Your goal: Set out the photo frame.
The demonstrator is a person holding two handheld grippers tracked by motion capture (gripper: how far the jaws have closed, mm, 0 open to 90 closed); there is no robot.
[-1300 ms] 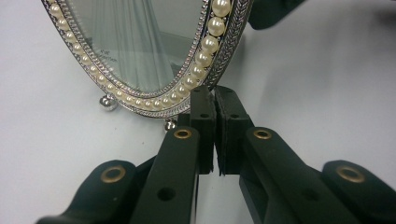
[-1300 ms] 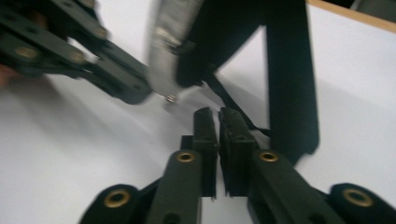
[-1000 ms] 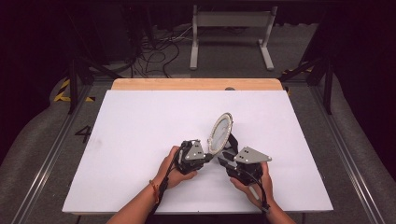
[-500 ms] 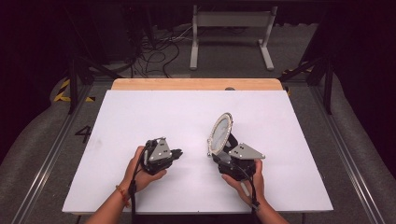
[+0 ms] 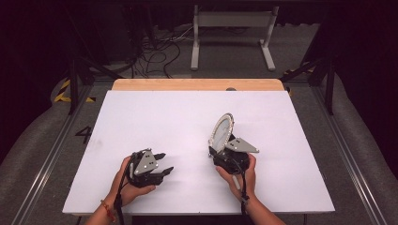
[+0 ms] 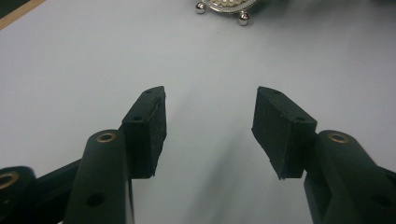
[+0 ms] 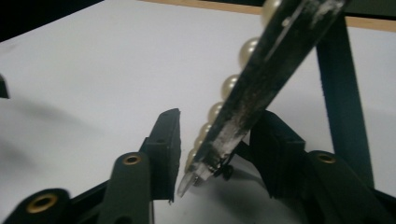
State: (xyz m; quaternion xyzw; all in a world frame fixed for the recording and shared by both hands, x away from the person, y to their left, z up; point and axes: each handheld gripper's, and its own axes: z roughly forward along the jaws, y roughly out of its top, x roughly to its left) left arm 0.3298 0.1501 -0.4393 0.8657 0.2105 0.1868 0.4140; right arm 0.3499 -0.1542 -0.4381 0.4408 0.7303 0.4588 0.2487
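An oval frame (image 5: 221, 131) rimmed with pearls stands tilted on the white table (image 5: 155, 117), right of the middle. My right gripper (image 5: 220, 152) sits at its lower edge. In the right gripper view the frame's edge (image 7: 261, 84) runs between the jaws of that gripper (image 7: 215, 149); they have just been closing, and small gaps still show beside both pads. A black strut (image 7: 341, 93) stands behind the frame. My left gripper (image 5: 165, 163) rests to the left, apart from the frame. Its jaws (image 6: 210, 121) have just been opening and hold nothing; the frame's beaded foot (image 6: 226, 5) lies farther ahead.
The table's far side ends in a wooden strip (image 5: 197, 84). Beyond it on the floor are a metal stand (image 5: 232, 18) and loose cables (image 5: 155, 51). Metal rails (image 5: 345, 154) run along both sides of the table.
The left gripper has left the frame, moved leftwards across the table and opened its jaws. The right gripper stays at the frame's base, which has shifted slightly right.
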